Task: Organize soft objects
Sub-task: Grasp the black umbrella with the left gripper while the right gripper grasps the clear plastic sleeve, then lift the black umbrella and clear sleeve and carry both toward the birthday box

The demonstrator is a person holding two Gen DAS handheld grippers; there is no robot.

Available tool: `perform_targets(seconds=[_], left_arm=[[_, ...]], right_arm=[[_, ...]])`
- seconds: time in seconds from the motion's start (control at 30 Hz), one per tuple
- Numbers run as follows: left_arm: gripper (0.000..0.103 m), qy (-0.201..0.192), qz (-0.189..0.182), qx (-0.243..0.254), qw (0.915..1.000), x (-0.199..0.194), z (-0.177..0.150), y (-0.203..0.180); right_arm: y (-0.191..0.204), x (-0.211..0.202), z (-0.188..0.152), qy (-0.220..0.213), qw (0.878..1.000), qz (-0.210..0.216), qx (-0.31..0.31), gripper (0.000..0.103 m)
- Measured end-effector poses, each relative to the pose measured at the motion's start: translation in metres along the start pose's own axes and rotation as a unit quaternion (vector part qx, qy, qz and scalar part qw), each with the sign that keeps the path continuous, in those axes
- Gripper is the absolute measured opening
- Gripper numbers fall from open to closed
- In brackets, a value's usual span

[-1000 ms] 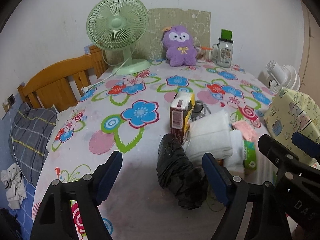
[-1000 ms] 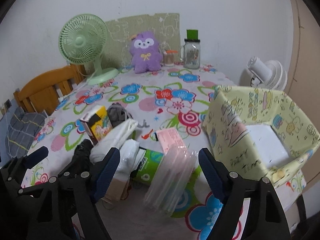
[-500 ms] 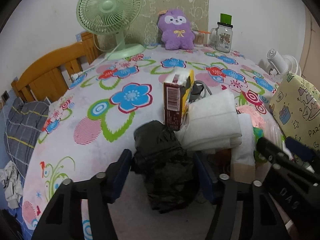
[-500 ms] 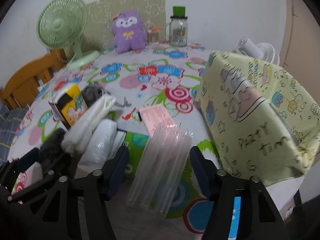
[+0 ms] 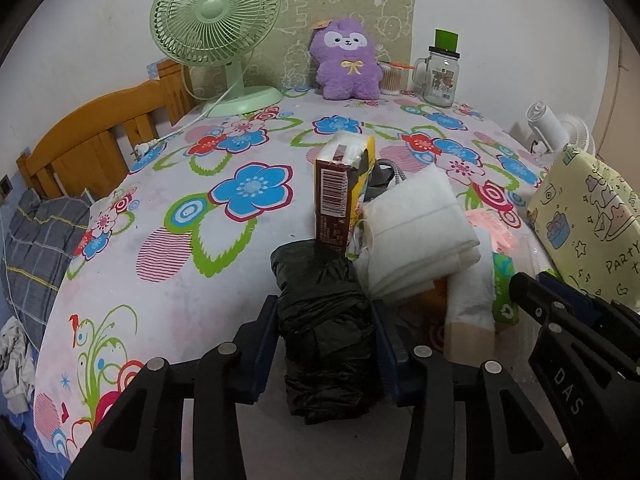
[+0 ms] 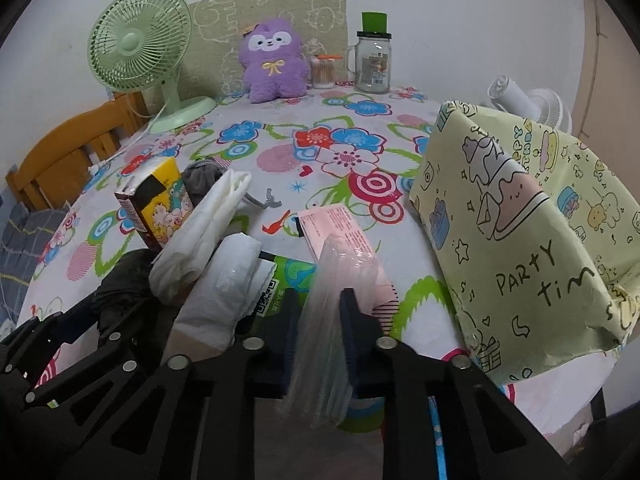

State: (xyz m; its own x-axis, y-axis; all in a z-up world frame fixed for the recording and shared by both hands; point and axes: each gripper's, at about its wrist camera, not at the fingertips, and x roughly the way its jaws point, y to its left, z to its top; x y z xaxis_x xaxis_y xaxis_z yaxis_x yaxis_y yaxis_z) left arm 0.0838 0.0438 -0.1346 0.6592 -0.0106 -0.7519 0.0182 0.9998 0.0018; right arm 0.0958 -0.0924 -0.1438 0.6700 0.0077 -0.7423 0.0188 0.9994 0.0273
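My left gripper (image 5: 325,322) is shut on a black plastic bag roll (image 5: 326,332) lying on the flowered table. My right gripper (image 6: 320,316) is shut on a clear plastic bag pack (image 6: 334,320) near the table's front edge. Beside them lie a folded white cloth (image 5: 416,232), a white wrapped roll (image 6: 228,284), a green tissue pack (image 6: 288,280), a pink packet (image 6: 332,228) and a brown-yellow tissue box (image 5: 344,192). A yellow "party time" gift bag (image 6: 516,232) stands open at the right. The right gripper also shows in the left wrist view (image 5: 568,320).
A green desk fan (image 5: 216,36), a purple plush toy (image 5: 346,64), a cotton swab jar (image 6: 323,71) and a glass jar with green lid (image 5: 440,72) stand at the table's back. A wooden chair (image 5: 92,140) is at left, a white fan (image 6: 528,100) at right.
Both grippers moved forward and down, then closed: the left onto the black bag roll, the right onto the clear plastic bag pack.
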Motion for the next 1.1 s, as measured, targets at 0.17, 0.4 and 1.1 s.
perform_targets(seconds=[0.17, 0.4, 1.1], left_arm=[[0.043, -0.004, -0.003, 0.000, 1.0000, -0.005, -0.001, -0.003], [0.042, -0.018, -0.001, 0.004, 0.9998, -0.016, -0.002, -0.009], [0.042, -0.064, 0.012, 0.004, 0.9978, -0.059, 0.000, -0.016]], right_arm=[[-0.002, -0.005, 0.001, -0.004, 1.000, 0.006, 0.002, 0.018], [0.001, -0.017, 0.001, -0.018, 1.000, 0.017, -0.004, 0.017], [-0.005, -0.062, 0.010, -0.064, 0.997, 0.031, -0.007, 0.017]])
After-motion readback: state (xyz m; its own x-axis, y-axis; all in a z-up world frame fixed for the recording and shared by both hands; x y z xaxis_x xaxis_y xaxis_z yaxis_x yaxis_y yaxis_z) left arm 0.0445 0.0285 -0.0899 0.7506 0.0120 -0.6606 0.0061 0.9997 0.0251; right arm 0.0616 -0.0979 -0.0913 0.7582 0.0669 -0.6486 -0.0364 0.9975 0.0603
